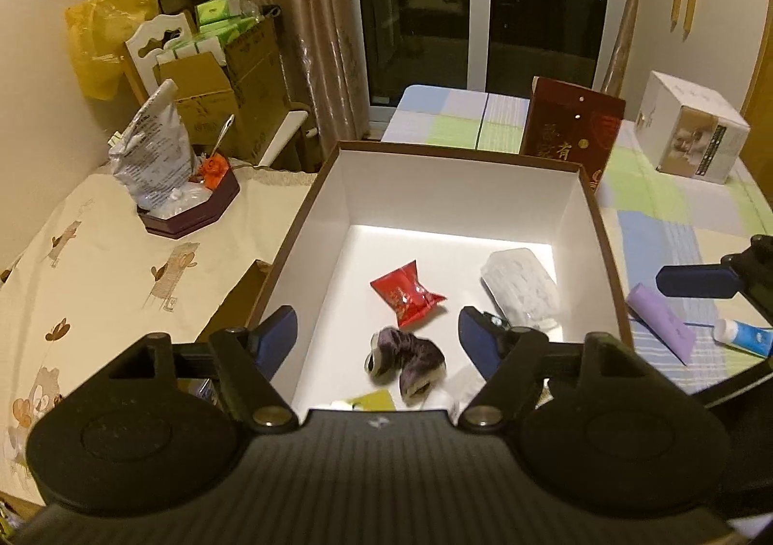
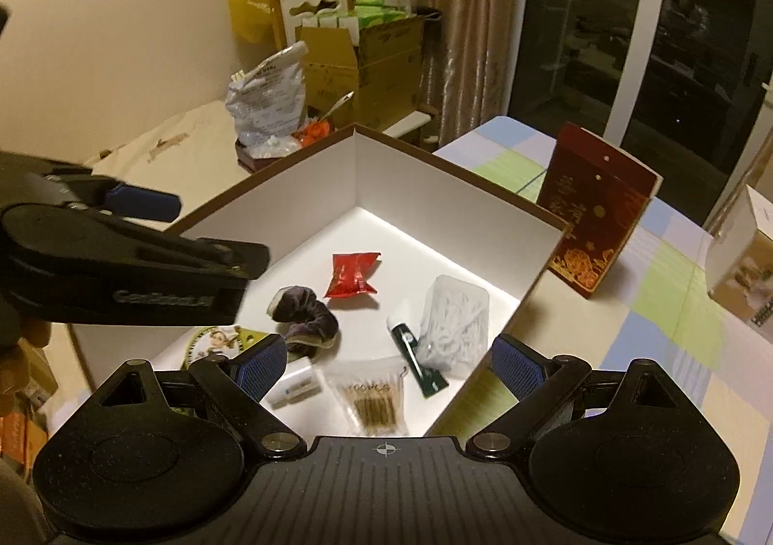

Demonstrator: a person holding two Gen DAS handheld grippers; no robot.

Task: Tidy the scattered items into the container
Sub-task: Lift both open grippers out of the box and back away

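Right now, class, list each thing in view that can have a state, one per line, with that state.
Box: open, no lid on.
Left claw: open, empty, above the box.
Right claw: open, empty.
Red packet: sealed, in the box.
Purple scrunchie: bunched, in the box.
Purple tube: lying outside the box.
Blue-and-white tube: lying outside the box.

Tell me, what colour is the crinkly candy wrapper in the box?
Red. The candy wrapper shows best in the right wrist view, lying inside the white-lined box.
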